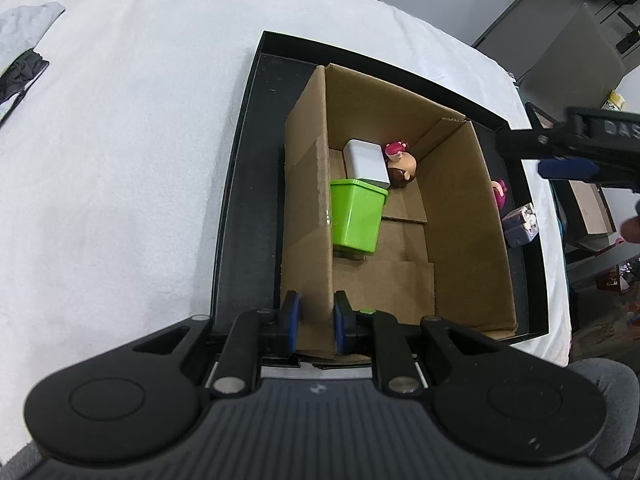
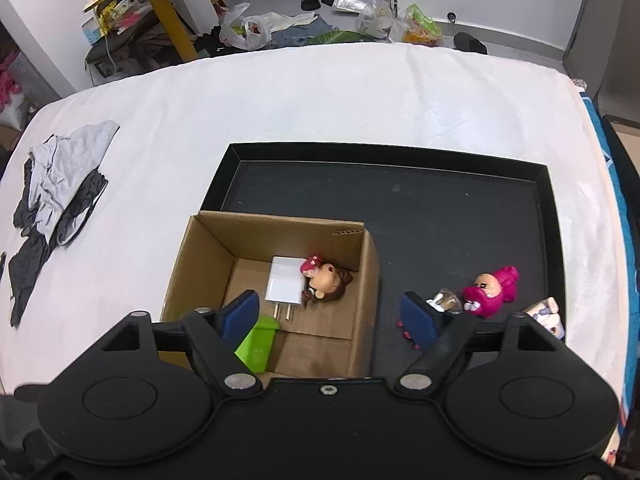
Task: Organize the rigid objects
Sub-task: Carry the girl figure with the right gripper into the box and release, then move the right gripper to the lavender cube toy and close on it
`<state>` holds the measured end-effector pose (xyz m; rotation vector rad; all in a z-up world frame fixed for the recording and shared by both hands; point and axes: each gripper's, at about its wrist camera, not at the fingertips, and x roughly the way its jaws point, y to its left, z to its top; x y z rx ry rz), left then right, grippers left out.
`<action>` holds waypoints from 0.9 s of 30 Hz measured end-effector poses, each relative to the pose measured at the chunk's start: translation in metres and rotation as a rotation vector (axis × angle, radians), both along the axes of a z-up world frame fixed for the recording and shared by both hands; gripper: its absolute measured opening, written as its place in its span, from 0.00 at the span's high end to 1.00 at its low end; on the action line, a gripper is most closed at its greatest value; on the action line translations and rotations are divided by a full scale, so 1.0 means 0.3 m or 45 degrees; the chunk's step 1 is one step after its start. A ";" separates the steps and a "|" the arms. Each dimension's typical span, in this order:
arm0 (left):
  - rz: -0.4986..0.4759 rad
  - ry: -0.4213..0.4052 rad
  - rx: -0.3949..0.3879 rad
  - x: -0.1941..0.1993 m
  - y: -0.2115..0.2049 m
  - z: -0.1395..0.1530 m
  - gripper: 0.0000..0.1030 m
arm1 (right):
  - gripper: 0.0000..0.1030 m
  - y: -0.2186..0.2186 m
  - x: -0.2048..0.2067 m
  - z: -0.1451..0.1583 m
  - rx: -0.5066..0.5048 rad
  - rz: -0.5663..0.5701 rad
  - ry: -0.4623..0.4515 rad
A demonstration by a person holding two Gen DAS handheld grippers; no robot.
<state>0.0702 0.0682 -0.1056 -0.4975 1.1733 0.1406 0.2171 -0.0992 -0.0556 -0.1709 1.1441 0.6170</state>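
In the left wrist view the left gripper pinches the near wall of the cardboard box, which holds a green cup, a white charger and a doll head; in the right wrist view the right gripper has its fingers spread and empty above the box, a pink figure lying on the black tray at 3 o'clock of the box.

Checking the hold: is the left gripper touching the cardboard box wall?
Touching. The left wrist view shows the left gripper clamped on the cardboard box wall.
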 end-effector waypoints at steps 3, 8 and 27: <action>0.000 0.008 0.011 0.003 -0.006 -0.001 0.84 | 0.20 -0.035 -0.002 0.011 0.022 0.003 0.002; 0.002 0.020 0.021 0.009 -0.007 -0.004 0.84 | 0.15 -0.109 0.014 0.019 0.061 -0.030 0.012; 0.014 0.051 0.068 0.023 -0.025 -0.004 0.84 | 0.07 -0.382 0.098 -0.009 0.096 -0.130 0.026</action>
